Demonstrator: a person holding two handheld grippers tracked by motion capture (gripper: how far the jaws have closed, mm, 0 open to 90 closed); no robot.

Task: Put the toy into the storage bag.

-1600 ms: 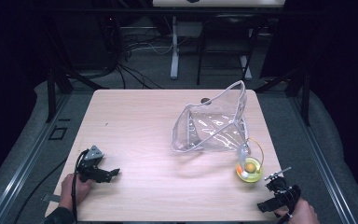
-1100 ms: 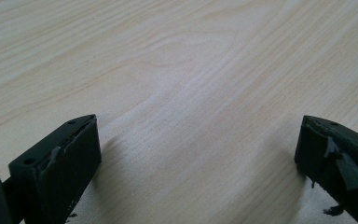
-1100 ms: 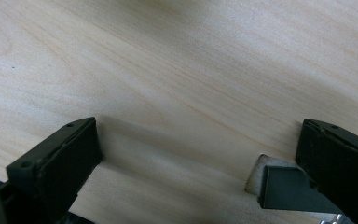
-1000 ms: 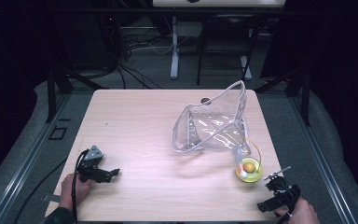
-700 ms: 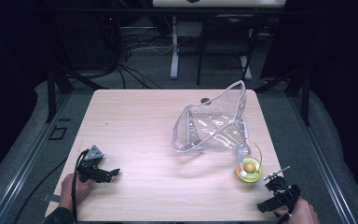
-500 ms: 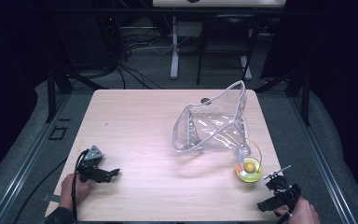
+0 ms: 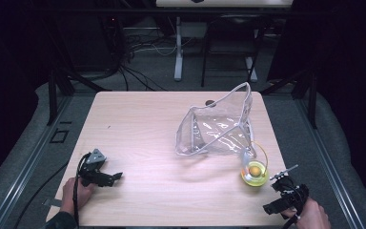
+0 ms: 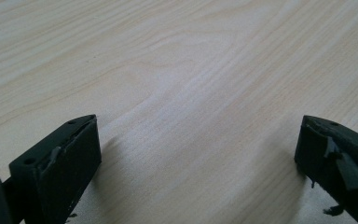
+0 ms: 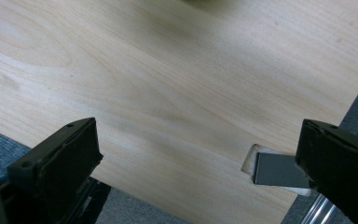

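— The left tongs [image 7: 106, 176] sit at the near left corner of the worktop [image 7: 143, 133], held low in a hand [image 7: 71, 191]; in the left gripper view the jaws are spread wide with nothing between them but bare wood. The right tongs [image 7: 281, 195] are at the near right corner, in the other hand [image 7: 310, 214]; their jaws are just as wide apart, and they grip nothing either.

— How many things are out there, then?

— Two pairs of tongs, one per hand; one clear plastic pouch [image 7: 217, 126]; one small yellow-green dish [image 7: 254, 174] with a single orange ball [image 7: 254, 169] in it. The pouch lies right of centre, one side propped up and its mouth gaping; the dish sits just beside the pouch's near right corner, close to the worktop's right edge, and apart from the right tongs.

— And what do the right tongs look down on?

— The worktop's edge, with grey carpet [image 9: 4, 140] past it and a small grey tag [image 9: 272, 169] stuck at the rim; the right-hand jaw partly covers it, though whether it touches I cannot tell.

— The room?

— Dim; pale wood grain on the worktop, grey carpet all round, a metal rail [image 7: 24, 167] along the left side; at the back, dark frame legs, a tangle of cables [image 7: 138, 52] on the floor, and a white table leg [image 7: 177, 52].
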